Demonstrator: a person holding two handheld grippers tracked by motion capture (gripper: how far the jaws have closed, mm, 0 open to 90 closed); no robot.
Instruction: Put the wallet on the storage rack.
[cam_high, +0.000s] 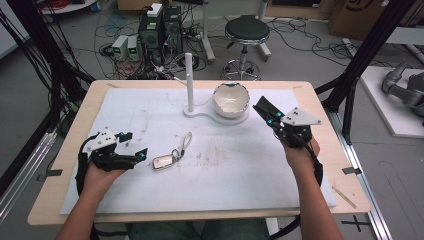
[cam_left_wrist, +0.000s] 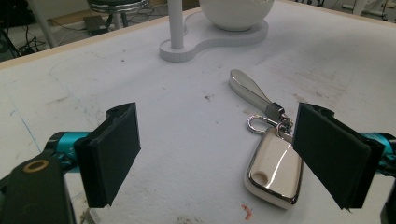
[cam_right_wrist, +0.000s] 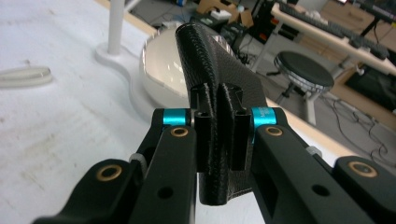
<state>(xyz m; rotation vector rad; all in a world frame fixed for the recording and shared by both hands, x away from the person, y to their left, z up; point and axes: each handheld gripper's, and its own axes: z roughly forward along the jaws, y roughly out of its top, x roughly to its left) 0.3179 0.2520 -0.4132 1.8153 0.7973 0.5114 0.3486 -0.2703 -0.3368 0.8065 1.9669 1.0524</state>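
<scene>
A shiny cream key fob (cam_high: 162, 161) with a metal ring and a pale strap (cam_high: 186, 141) lies on the white mat. My left gripper (cam_high: 136, 145) rests just left of it, open. In the left gripper view the fob (cam_left_wrist: 273, 170) lies beside the right jaw's pad, and nothing is between the jaws of the left gripper (cam_left_wrist: 217, 158). My right gripper (cam_high: 272, 119) is raised above the mat's right side, shut on a black textured leather case (cam_high: 263, 106). In the right gripper view the case (cam_right_wrist: 210, 60) stands up between the pads of the right gripper (cam_right_wrist: 218, 135).
A white bowl (cam_high: 231, 99) sits on a white base (cam_high: 200, 114) with an upright post (cam_high: 189, 82) at the mat's far middle, just left of the held case. Bare table edge (cam_high: 332, 150) runs along the right. A stool (cam_high: 246, 31) and cables lie beyond.
</scene>
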